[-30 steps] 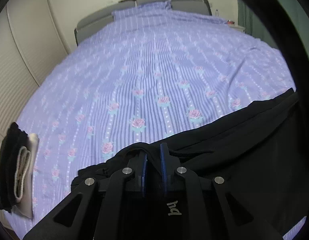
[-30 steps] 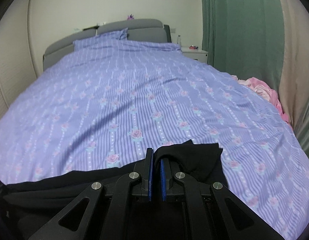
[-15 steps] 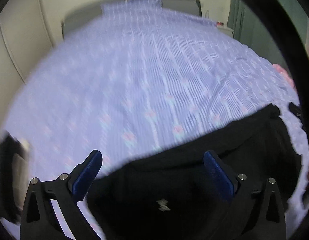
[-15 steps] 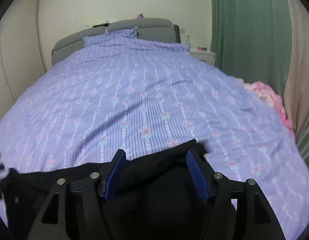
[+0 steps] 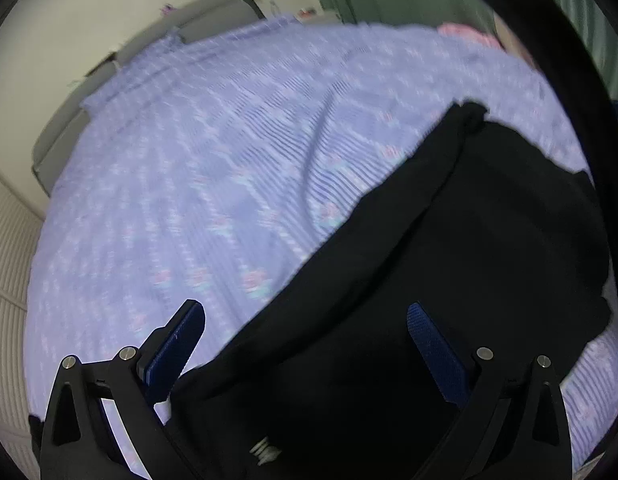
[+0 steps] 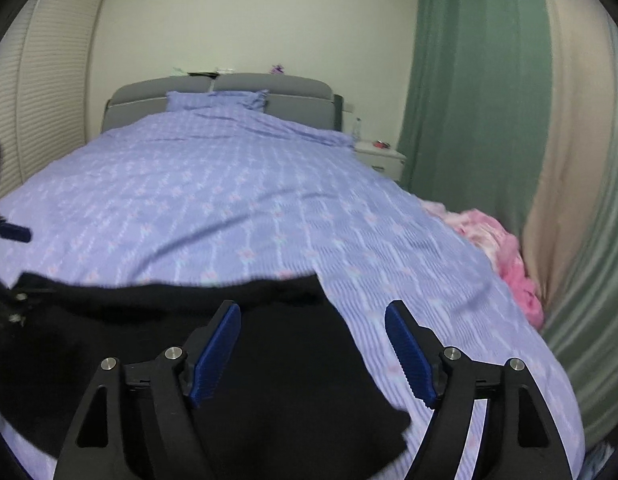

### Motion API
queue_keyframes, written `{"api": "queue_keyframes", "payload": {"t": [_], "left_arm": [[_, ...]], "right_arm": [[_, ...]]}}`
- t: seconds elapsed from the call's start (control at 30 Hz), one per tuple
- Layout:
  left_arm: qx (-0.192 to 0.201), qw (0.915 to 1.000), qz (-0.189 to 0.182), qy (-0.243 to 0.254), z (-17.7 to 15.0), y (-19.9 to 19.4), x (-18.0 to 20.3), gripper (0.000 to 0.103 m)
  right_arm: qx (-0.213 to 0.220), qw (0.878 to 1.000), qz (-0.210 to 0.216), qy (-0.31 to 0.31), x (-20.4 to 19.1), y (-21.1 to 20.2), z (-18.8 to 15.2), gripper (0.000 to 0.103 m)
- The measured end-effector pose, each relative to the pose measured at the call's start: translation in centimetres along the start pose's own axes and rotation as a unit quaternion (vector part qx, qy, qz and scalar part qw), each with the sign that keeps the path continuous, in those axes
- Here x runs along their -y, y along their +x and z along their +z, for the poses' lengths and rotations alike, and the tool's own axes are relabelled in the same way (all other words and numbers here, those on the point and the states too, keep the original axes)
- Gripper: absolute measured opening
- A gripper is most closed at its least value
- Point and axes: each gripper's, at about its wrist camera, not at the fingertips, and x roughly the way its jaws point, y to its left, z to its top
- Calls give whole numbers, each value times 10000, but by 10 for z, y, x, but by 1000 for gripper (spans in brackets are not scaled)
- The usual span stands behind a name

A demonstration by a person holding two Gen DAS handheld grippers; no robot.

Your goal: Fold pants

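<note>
the black pants (image 6: 237, 380) lie flat on the bed's lilac floral cover (image 6: 229, 208). left tongs (image 5: 305, 344) gape wide above them, empty. right tongs (image 6: 313, 344) have just been opening, nothing between their pads.

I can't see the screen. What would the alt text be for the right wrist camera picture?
Black pants lie flat on the near end of a bed with a lilac flowered cover, under the right gripper, whose blue-padded jaws stand open and hold nothing. Beyond are a grey headboard, green curtains and pink cloth at the bed's right edge.
</note>
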Motion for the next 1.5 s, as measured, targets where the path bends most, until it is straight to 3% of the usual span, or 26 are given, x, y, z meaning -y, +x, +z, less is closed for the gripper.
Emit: {"api": "queue_keyframes", "payload": {"t": [0.1, 0.27, 0.43, 0.57, 0.73, 0.87, 1.0, 1.17, 1.27, 1.4, 1.5], "left_arm": [[-253, 9995, 140, -94, 12, 32, 6, 95], [-459, 9949, 520, -733, 37, 71, -7, 92], [-112, 9882, 865, -1262, 63, 58, -14, 92], [316, 9861, 684, -1483, 60, 17, -20, 94], [842, 9849, 530, -1419, 6, -54, -31, 98], [1023, 9797, 540, -1637, -62, -92, -67, 102], [1030, 9814, 633, -1494, -123, -101, -98, 102], [903, 9827, -19, -1619, -162, -84, -120, 101], [907, 9728, -497, -2073, -173, -72, -138, 92], [858, 9497, -949, -2859, -179, -48, -165, 73], [721, 9452, -1123, -2979, -179, -37, -168, 56]], "right_arm": [[-272, 9995, -62, 161, 11, 11, -18, 76], [-634, 9971, -243, 338, 21, 28, -38, 76], [-607, 9966, -336, 453, 24, 31, -33, 76], [-418, 9977, -237, 481, 23, 16, -25, 76], [-160, 9993, 60, 338, 10, -17, -22, 76], [-64, 9987, 396, 326, -12, -44, -24, 76], [-98, 9973, 714, 170, -59, -61, -27, 76], [-119, 9928, 1188, -91, -125, -66, -35, 76], [-189, 9896, 1417, -163, -155, -62, -38, 76], [-261, 9878, 1524, -161, -179, -54, -36, 76], [-346, 9863, 1613, -60, -185, -44, -32, 76]]}}
